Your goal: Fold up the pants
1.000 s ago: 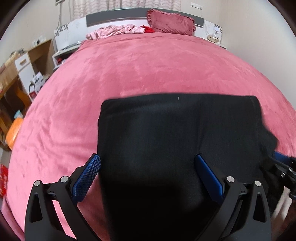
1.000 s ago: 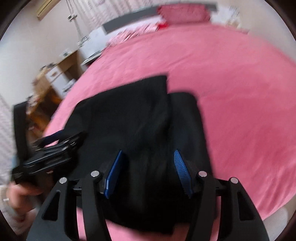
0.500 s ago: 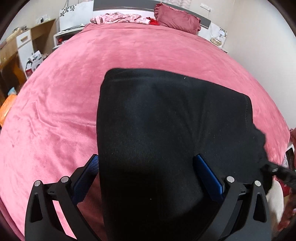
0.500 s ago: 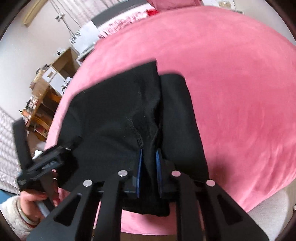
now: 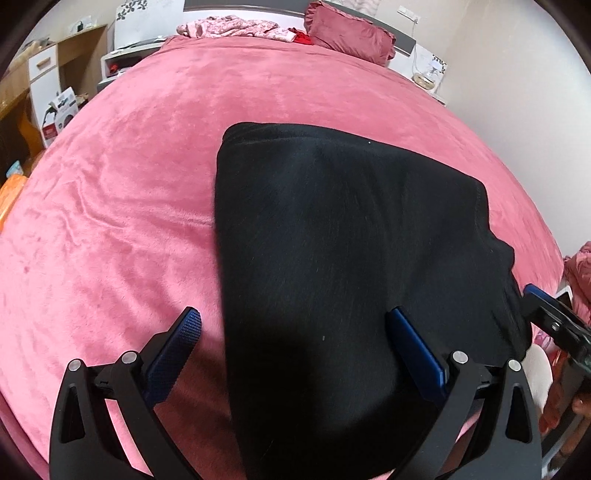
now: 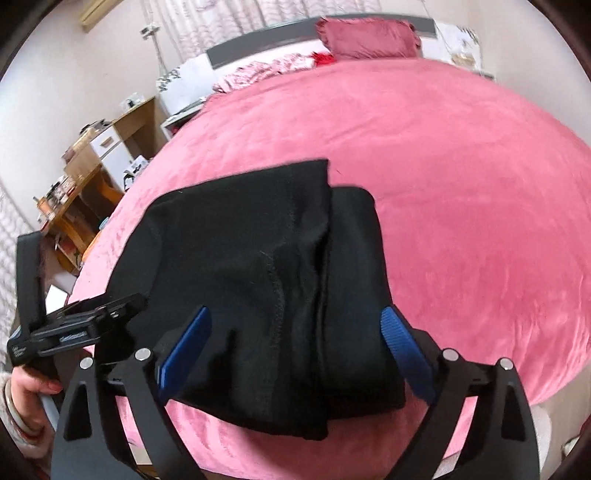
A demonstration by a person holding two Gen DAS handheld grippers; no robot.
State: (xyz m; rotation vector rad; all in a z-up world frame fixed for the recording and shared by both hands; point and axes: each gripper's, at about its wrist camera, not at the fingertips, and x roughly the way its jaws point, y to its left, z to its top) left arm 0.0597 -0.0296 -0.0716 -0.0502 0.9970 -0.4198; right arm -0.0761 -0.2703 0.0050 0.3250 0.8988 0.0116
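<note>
The black pants point(image 5: 347, 251) lie folded into a compact stack near the front edge of the pink bed point(image 5: 122, 206). They also show in the right wrist view point(image 6: 258, 273), with an upper layer overlapping a lower one on the right. My left gripper point(image 5: 293, 328) is open, its blue fingers point(image 5: 177, 347) straddling the stack's near left part. My right gripper point(image 6: 295, 332) is open over the stack's near edge and holds nothing. The left gripper also shows in the right wrist view point(image 6: 85, 326), at the stack's left side.
A dark pink pillow point(image 5: 351, 33) and crumpled pink clothes point(image 5: 229, 27) lie at the head of the bed. A wooden desk with clutter point(image 6: 74, 184) stands left of the bed. A nightstand point(image 5: 428, 74) is at the far right corner.
My right gripper was shut on the pants' near fold half a second ago; it has let go and opened wide. My left gripper stayed open over the stack.
</note>
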